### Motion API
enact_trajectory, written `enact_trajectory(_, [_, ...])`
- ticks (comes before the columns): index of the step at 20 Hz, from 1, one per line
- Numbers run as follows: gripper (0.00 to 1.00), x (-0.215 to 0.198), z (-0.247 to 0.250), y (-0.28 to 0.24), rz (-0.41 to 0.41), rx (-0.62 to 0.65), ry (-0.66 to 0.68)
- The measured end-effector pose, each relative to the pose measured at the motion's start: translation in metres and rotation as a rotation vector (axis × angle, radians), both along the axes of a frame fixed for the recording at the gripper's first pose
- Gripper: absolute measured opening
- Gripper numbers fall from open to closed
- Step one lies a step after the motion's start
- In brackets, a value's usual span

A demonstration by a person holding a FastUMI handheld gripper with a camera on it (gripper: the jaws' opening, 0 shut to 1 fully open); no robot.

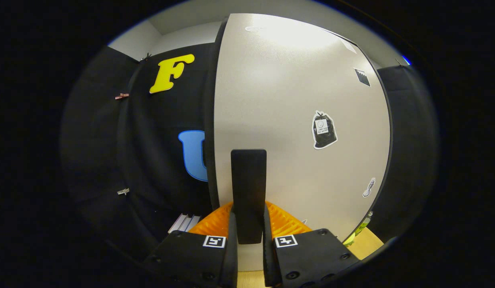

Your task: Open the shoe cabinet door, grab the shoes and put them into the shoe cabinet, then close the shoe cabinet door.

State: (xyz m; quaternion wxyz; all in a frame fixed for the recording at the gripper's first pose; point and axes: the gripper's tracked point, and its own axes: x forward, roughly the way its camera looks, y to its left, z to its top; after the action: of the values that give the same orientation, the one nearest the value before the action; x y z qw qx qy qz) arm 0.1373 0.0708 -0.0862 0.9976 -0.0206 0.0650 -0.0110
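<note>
The shoe cabinet door (295,104) is a pale flat panel with a dark rim, and it stands close ahead with a few stickers on it. A black upright handle (248,176) sticks out from the door's lower part. My gripper (248,214) is shut on this handle, with one finger pressing on each side of its lower end. Past the door's lower right corner, a yellow-green object (362,229) peeks out; I cannot tell whether it is a shoe.
The black cloth booth wall (163,168) hangs left of the door's edge. Some white flat items (184,222) lie low on the left, beside my fingers. A light wooden surface (367,245) shows below the door on the right.
</note>
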Motion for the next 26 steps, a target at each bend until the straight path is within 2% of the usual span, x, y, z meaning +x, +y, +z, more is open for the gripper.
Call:
enact_trajectory(7, [0.29, -0.082, 0.009, -0.033, 0.009, 0.021, 0.001])
enact_trajectory(16, [0.29, -0.146, 0.019, -0.071, 0.027, -0.028, 0.033])
enact_trajectory(26, [0.29, -0.217, 0.031, -0.147, 0.088, 0.019, 0.019])
